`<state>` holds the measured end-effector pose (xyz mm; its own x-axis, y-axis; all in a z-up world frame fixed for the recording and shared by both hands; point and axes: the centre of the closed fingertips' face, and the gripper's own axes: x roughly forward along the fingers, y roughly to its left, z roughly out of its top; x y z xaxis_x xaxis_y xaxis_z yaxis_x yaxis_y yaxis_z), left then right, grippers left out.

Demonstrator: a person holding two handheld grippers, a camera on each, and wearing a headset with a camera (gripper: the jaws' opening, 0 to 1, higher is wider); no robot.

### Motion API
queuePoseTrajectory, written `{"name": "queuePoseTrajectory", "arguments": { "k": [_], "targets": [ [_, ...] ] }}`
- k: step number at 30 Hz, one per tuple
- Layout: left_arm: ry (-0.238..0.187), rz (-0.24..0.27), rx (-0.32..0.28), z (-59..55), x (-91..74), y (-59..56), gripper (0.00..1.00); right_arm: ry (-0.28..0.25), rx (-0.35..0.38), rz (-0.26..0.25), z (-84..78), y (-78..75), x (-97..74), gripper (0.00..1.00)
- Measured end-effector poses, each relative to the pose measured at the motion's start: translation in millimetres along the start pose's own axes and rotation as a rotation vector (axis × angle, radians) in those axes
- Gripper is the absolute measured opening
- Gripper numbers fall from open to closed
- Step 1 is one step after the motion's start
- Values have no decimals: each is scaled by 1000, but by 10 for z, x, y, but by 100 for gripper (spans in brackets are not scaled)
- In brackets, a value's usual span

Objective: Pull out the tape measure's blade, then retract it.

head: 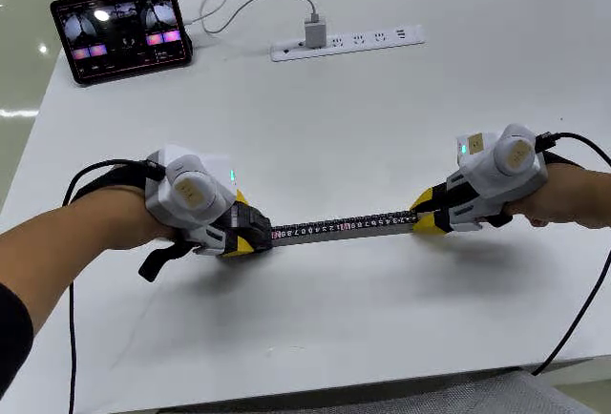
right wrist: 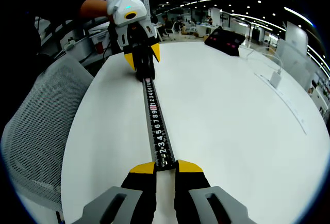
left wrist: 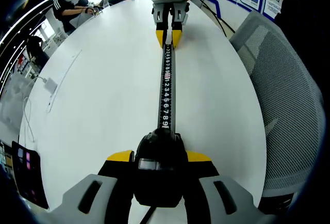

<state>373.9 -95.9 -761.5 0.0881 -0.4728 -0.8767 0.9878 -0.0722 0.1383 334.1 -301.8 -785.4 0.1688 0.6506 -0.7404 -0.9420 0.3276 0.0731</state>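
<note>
At lower centre, left gripper (head: 250, 238) clasps the tape measure case (left wrist: 159, 167); right gripper (head: 427, 216), clenched, hides the blade (head: 339, 227) tip.

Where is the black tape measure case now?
In the head view, the black tape measure case lies left of centre on the white table, in the left gripper; its numbered blade reaches the right gripper.

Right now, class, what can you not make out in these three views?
Tip of the blade: right gripper view, hidden between the fingers of the right gripper.
Sides of the tape measure case: left gripper view, covered by the left gripper.
Numbers on the blade: head view, too small.
Screen of the tablet: head view, too small.
</note>
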Motion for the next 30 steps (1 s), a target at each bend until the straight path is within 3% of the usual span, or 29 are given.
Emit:
{"name": "queuePoseTrajectory", "arguments": {
  "k": [14, 30],
  "targets": [
    [-8, -1, -1, 5, -4, -5, 32, 20, 1, -5, -65, -23, -54, 8],
    [-4, -1, -2, -18, 9, 13, 32, 7, 8, -1, -132, -21, -128, 8]
  ]
}}
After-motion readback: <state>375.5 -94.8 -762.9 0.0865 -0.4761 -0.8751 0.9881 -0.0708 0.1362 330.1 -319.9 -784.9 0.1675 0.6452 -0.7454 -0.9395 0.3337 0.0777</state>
